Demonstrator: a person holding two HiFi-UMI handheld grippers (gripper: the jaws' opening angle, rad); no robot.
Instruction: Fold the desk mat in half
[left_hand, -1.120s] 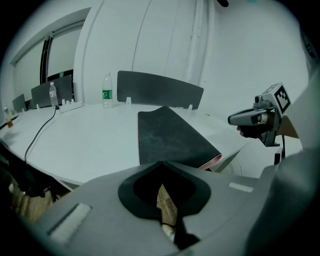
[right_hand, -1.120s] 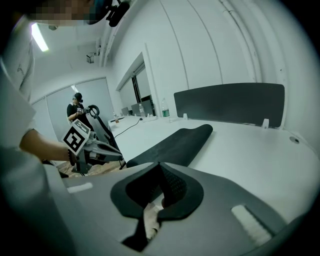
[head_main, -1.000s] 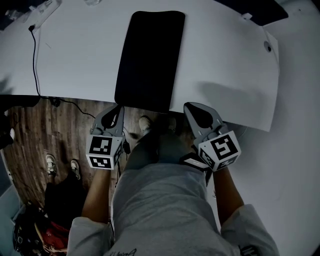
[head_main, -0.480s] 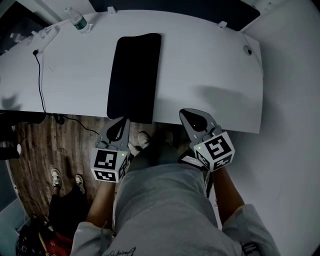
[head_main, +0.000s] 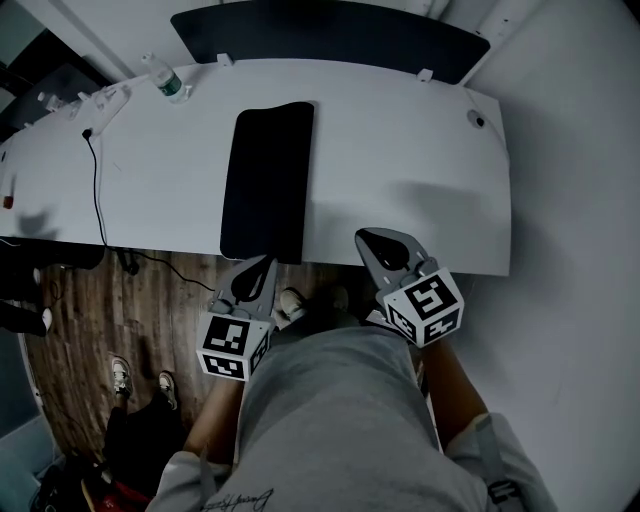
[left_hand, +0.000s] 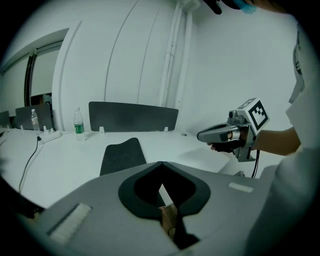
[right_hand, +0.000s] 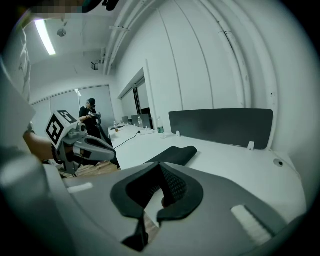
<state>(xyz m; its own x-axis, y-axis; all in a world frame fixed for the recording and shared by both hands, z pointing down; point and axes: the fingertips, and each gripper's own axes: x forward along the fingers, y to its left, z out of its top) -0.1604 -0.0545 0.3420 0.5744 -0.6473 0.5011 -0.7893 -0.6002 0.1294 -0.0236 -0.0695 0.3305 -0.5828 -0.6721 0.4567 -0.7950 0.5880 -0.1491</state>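
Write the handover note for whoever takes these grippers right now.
Left gripper: shut, empty, at the near edge of the white desk.
Right gripper: shut, empty, at the same edge.
Desk mat: a narrow strip on the desk, touched by neither gripper. Its far end looks doubled over.
Done: the fold appears made.
Left: check that the edges line up.

The worktop (head_main: 400, 150) carries one black desk mat (head_main: 268, 180), reaching its near edge. One water bottle (head_main: 165, 80), one power strip (head_main: 100, 103) and one cable (head_main: 97, 190) lie toward its far left corner. One dark screen (head_main: 330, 30) lines the far edge. Two grippers hang beyond the near edge: the left gripper (head_main: 258, 272) and the right gripper (head_main: 378, 250).
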